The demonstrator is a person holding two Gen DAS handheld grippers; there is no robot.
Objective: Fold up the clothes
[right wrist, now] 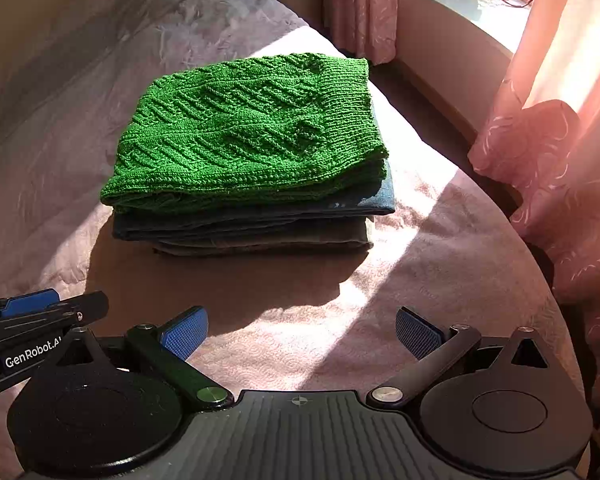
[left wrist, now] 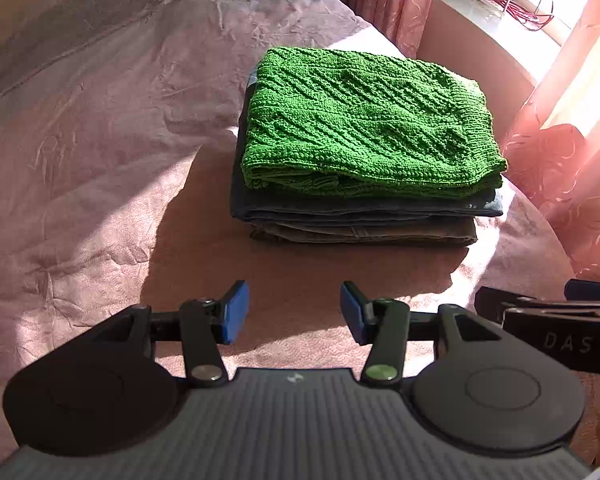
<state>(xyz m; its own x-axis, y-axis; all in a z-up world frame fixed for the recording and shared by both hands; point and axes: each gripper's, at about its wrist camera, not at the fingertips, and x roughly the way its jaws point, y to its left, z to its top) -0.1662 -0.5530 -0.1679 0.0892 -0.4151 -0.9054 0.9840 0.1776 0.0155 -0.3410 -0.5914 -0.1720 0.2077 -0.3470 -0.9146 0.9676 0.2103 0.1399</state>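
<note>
1. As far as I can judge, the folding looks done: a green knitted sweater (left wrist: 364, 120) lies folded on top of folded blue jeans (left wrist: 340, 206) and an olive-brown garment (left wrist: 360, 234), all in one neat stack on the pink bedspread (left wrist: 100, 160).
2. No unfolded clothing shows ahead of my fingers, so little seems left.
3. My left gripper (left wrist: 294, 312) tilts steeply down, pads parted, nothing between them; the stack sits well beyond its fingertips, slightly right.
4. My right gripper (right wrist: 302, 334) hangs just beside it, spread wider and empty, the stack ahead and slightly left.
</note>
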